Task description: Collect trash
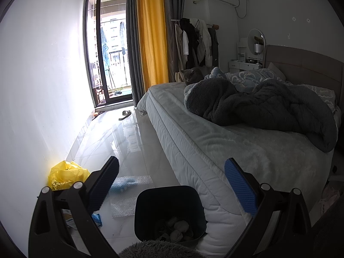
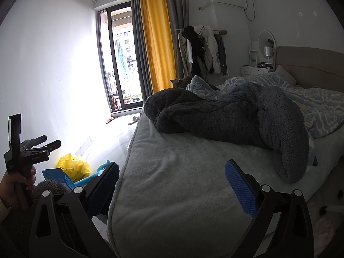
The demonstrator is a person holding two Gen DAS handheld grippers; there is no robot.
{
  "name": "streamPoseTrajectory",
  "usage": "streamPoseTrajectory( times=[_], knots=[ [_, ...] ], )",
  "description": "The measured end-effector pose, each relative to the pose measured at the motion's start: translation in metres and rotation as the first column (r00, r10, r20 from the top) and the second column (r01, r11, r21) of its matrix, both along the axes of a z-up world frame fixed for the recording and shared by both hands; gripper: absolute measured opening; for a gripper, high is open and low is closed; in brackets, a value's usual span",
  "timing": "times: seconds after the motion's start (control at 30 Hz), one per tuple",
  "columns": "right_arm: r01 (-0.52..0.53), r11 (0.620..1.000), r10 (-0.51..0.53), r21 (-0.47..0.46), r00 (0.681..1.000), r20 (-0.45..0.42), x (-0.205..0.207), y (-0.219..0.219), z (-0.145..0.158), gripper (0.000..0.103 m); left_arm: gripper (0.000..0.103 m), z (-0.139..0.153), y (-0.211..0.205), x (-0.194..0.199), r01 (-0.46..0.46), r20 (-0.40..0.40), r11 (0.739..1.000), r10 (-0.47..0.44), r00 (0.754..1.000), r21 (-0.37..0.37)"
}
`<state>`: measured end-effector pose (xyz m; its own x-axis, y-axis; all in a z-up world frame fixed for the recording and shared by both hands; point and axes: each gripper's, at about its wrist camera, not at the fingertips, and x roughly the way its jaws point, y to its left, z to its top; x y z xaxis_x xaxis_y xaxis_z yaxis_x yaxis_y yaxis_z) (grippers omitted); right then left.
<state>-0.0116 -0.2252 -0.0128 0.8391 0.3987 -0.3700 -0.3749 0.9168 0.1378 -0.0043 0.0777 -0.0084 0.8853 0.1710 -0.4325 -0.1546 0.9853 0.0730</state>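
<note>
While both grippers hang spread and empty, left gripper (image 1: 172, 182) sits above the dark trash bin (image 1: 169, 212) holding crumpled waste beside the bed (image 1: 193, 142). Right gripper (image 2: 172, 182) faces the mattress. Yellow plastic bag (image 1: 64, 175), bubble wrap (image 1: 126, 193) lie on the floor.

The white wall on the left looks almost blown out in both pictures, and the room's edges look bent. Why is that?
Left wrist view: daylight from the balcony door washes the wall and glares off the glossy floor. Right wrist view: the same wall burns out fully, while the grey blanket stays dark. Both views: the fisheye lens curves straight edges and blackens the corners.
</note>
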Motion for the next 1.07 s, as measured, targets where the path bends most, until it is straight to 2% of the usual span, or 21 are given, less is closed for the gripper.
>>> streamPoseTrajectory(
  times=[1.07],
  knots=[
    [0.0,1.0,0.0,-0.001,1.0,-0.001,0.0002,0.0001,0.0014,0.1,0.1,-0.001,0.0013,-0.0006,0.0,-0.005,1.0,0.0,1.0,0.002]
  ],
)
